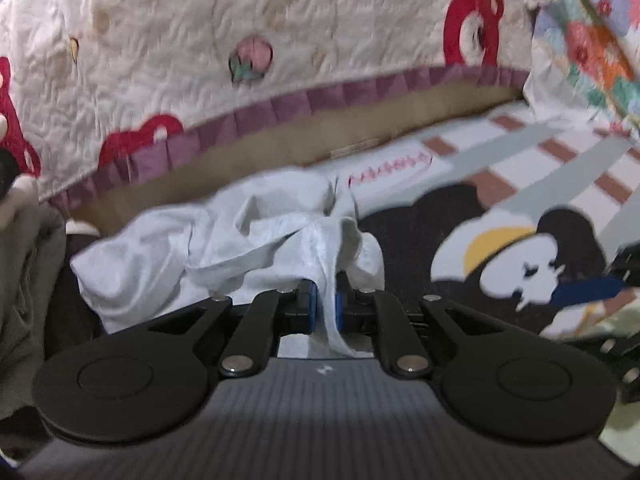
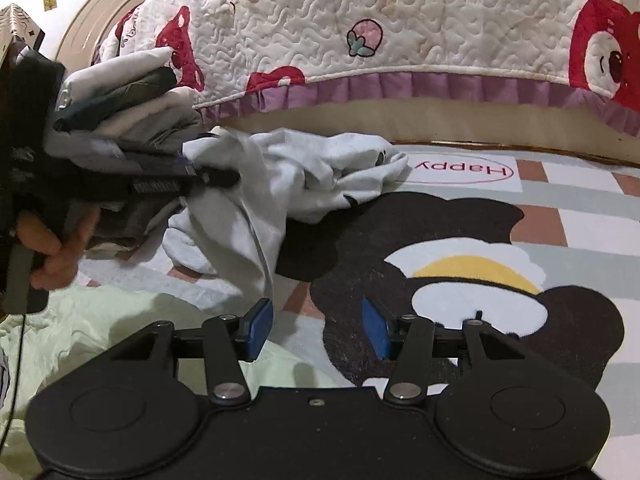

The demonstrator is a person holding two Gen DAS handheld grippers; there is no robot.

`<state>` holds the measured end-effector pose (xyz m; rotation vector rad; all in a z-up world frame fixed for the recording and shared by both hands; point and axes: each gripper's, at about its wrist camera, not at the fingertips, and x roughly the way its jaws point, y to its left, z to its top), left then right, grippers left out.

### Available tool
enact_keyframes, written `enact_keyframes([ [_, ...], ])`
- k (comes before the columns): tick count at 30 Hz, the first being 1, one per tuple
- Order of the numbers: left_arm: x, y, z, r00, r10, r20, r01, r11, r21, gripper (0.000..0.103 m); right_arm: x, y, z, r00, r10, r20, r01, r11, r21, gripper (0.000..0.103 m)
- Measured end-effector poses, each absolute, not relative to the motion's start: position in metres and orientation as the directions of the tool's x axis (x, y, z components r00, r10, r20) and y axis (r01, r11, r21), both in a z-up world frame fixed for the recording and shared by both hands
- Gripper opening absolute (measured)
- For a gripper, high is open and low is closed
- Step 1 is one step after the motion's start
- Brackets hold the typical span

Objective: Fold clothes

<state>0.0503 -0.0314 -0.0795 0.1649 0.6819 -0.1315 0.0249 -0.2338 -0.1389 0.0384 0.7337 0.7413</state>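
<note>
A crumpled white garment point(image 1: 224, 240) lies on the patterned rug in front of the bed. My left gripper point(image 1: 326, 300) is shut on a bunched fold of it, the cloth pinched between the blue pads and hanging down behind them. In the right wrist view the same white garment point(image 2: 304, 176) is lifted at its left side, where the left gripper point(image 2: 218, 178), held by a hand point(image 2: 52, 248), grips it. My right gripper point(image 2: 318, 320) stands open low over the rug, just right of the hanging cloth, with nothing between its blue pads point(image 2: 260, 320).
A quilted bedspread point(image 2: 360, 20) with a purple frill hangs over the bed edge behind. A pile of clothes point(image 2: 132, 100) sits at the left. A pale green cloth point(image 2: 100, 320) lies near the front left. The cartoon rug point(image 2: 460, 220) covers the floor.
</note>
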Motion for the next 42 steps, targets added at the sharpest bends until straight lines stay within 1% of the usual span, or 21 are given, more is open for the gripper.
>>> enact_keyframes([
  [3,0.075,0.003,-0.084,0.663,-0.119,-0.739,0.022,0.99,-0.14,0.008,0.026,-0.234,-0.141,0.486,0.641,-0.594,-0.593,0.741,0.315,0.056],
  [5,0.083,0.023,-0.096,0.637,-0.174,-0.751,-0.041,0.965,-0.259,0.008,0.026,-0.234,-0.142,0.482,0.648,-0.589,-0.59,0.738,0.328,0.056],
  [8,0.07,0.014,-0.098,0.663,-0.162,-0.731,0.025,0.98,-0.195,0.007,0.027,-0.234,-0.144,0.476,0.655,-0.586,-0.585,0.734,0.345,0.056],
  [12,0.047,-0.011,-0.074,0.703,-0.313,-0.639,0.23,0.95,-0.213,0.006,0.027,-0.234,-0.147,0.443,0.691,-0.571,-0.595,0.703,0.389,0.055],
  [18,0.023,-0.018,-0.013,0.684,-0.57,-0.456,0.429,0.819,-0.381,0.006,0.012,-0.239,-0.128,0.473,0.764,-0.439,-0.63,0.642,0.438,0.056],
  [20,0.027,-0.025,-0.007,0.646,-0.614,-0.453,0.442,0.785,-0.433,0.007,0.009,-0.246,-0.117,0.508,0.774,-0.378,-0.628,0.634,0.452,0.057],
  [21,0.031,-0.03,-0.011,0.63,-0.621,-0.467,0.44,0.78,-0.445,0.007,0.008,-0.249,-0.113,0.529,0.772,-0.353,-0.622,0.635,0.458,0.061],
  [22,0.034,-0.035,-0.018,0.615,-0.621,-0.485,0.435,0.781,-0.449,0.007,0.008,-0.252,-0.111,0.547,0.763,-0.344,-0.615,0.645,0.453,0.064],
  [24,0.035,-0.044,-0.034,0.583,-0.626,-0.518,0.426,0.778,-0.462,0.007,0.007,-0.255,-0.111,0.578,0.74,-0.343,-0.606,0.671,0.427,0.064],
  [26,0.031,-0.047,-0.045,0.561,-0.644,-0.519,0.425,0.763,-0.487,0.007,0.007,-0.259,-0.111,0.608,0.717,-0.341,-0.596,0.696,0.4,0.063],
  [27,0.028,-0.049,-0.05,0.551,-0.654,-0.518,0.426,0.755,-0.499,0.007,0.007,-0.261,-0.11,0.623,0.704,-0.34,-0.59,0.709,0.387,0.053],
  [28,0.026,-0.049,-0.052,0.551,-0.657,-0.514,0.425,0.751,-0.505,0.008,0.005,-0.26,-0.109,0.632,0.697,-0.339,-0.596,0.716,0.363,0.021],
  [29,0.026,-0.047,-0.051,0.559,-0.655,-0.509,0.415,0.752,-0.513,0.009,0.002,-0.257,-0.106,0.635,0.695,-0.337,-0.611,0.719,0.33,0.015],
  [30,0.027,-0.044,-0.049,0.568,-0.652,-0.503,0.401,0.752,-0.522,0.016,0.002,-0.257,-0.101,0.648,0.685,-0.334,-0.614,0.728,0.305,0.014],
  [31,0.028,-0.042,-0.047,0.577,-0.648,-0.497,0.388,0.753,-0.532,0.03,0.003,-0.261,-0.094,0.674,0.665,-0.322,-0.598,0.747,0.29,0.012],
  [33,0.022,-0.034,-0.038,0.637,-0.6,-0.484,0.382,0.791,-0.478,0.046,0.015,-0.28,-0.079,0.745,0.598,-0.297,-0.528,0.8,0.286,0.011],
  [35,0.015,-0.037,-0.045,0.73,-0.437,-0.525,0.36,0.899,-0.248,0.05,0.033,-0.31,-0.074,0.817,0.497,-0.291,-0.415,0.858,0.302,0.01],
  [37,0.008,-0.043,-0.055,0.816,-0.246,-0.523,0.302,0.953,0.022,0.069,0.05,-0.341,-0.08,0.859,0.393,-0.327,-0.285,0.9,0.33,0.011],
  [38,0.005,-0.045,-0.059,0.853,-0.151,-0.5,0.26,0.953,0.157,0.069,0.057,-0.356,-0.087,0.862,0.349,-0.367,-0.215,0.908,0.359,0.011],
  [39,0.009,-0.047,-0.072,0.85,-0.062,-0.523,0.225,0.941,0.254,0.069,0.063,-0.369,-0.097,0.852,0.315,-0.418,-0.14,0.907,0.398,0.011],
  [42,0.017,-0.045,-0.107,0.786,-0.004,-0.619,0.225,0.933,0.28,0.069,0.079,-0.396,-0.126,0.779,0.26,-0.571,0.053,0.88,0.473,0.012],
])
